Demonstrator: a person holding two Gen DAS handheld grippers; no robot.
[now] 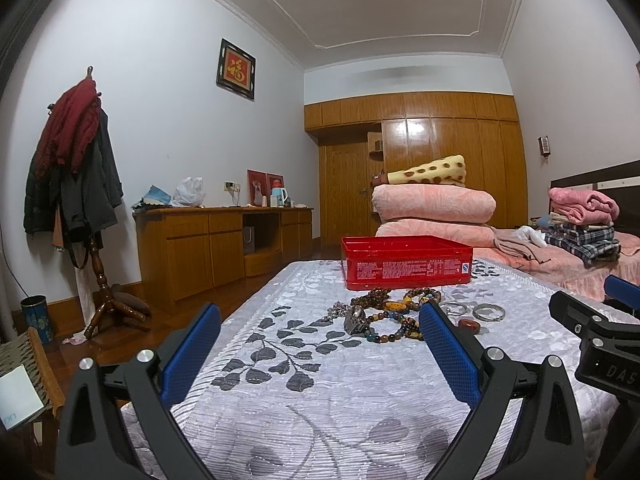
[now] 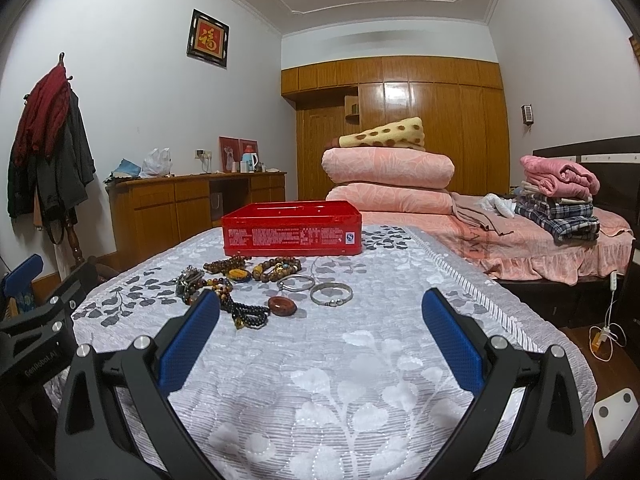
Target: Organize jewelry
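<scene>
A red tin box (image 1: 406,262) (image 2: 294,229) stands open on the grey leaf-patterned bedspread (image 1: 320,392) (image 2: 360,380). In front of it lies a heap of jewelry: brown bead bracelets (image 1: 400,304) (image 2: 256,270), a dark bead string (image 2: 250,314), a reddish ring (image 1: 468,325) (image 2: 282,305) and two silver bangles (image 1: 489,312) (image 2: 331,293). My left gripper (image 1: 320,316) is open, low over the spread, with the heap just beyond its fingertips. My right gripper (image 2: 320,300) is open too, the heap ahead and to its left. Neither holds anything.
Folded pink quilts (image 2: 388,176) and a spotted blanket (image 2: 384,133) are stacked behind the box. A pink bed with folded clothes (image 2: 560,200) lies to the right, a wooden desk (image 1: 224,240) and a coat stand (image 1: 76,168) to the left. A cable (image 2: 608,328) trails on the floor at right.
</scene>
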